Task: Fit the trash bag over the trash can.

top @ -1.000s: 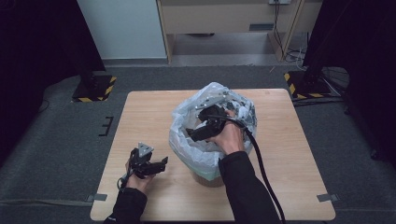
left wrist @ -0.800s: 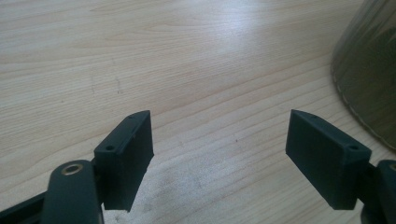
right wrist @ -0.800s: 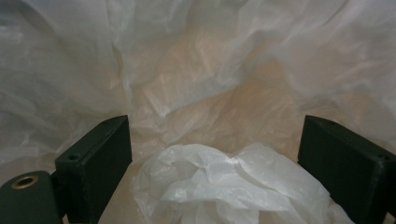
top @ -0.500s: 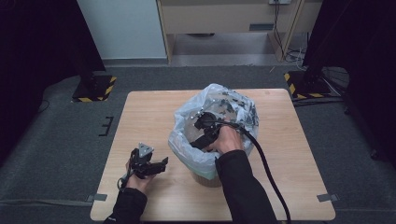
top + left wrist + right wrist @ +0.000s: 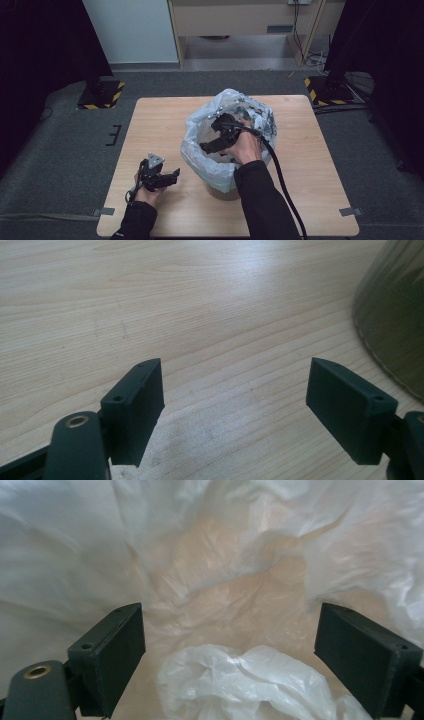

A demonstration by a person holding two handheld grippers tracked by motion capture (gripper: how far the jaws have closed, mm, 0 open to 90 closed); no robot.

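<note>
A small bin (image 5: 223, 192) lined with a clear plastic bag (image 5: 196, 150) stands in the middle of the wooden table (image 5: 310, 165). The bag's rim billows up above the bin. My right gripper (image 5: 206, 147) reaches into the bag's mouth from the near side, pointing left and down. In the right gripper view its jaws (image 5: 230, 655) stand wide open, with the bag's wall all around and a crumpled fold of plastic (image 5: 240, 685) low between them, untouched. My left gripper (image 5: 171, 176) rests near the table's front left, open and empty (image 5: 235, 410) over bare wood.
The bin's side (image 5: 395, 315) shows at the right edge of the left gripper view. A thick black cable (image 5: 280, 180) trails from the right gripper along the forearm. Bare tabletop lies to the left of the bin and behind it.
My right gripper has shifted a little toward the near left, deeper into the bag's mouth. The left gripper has stayed where it was.
</note>
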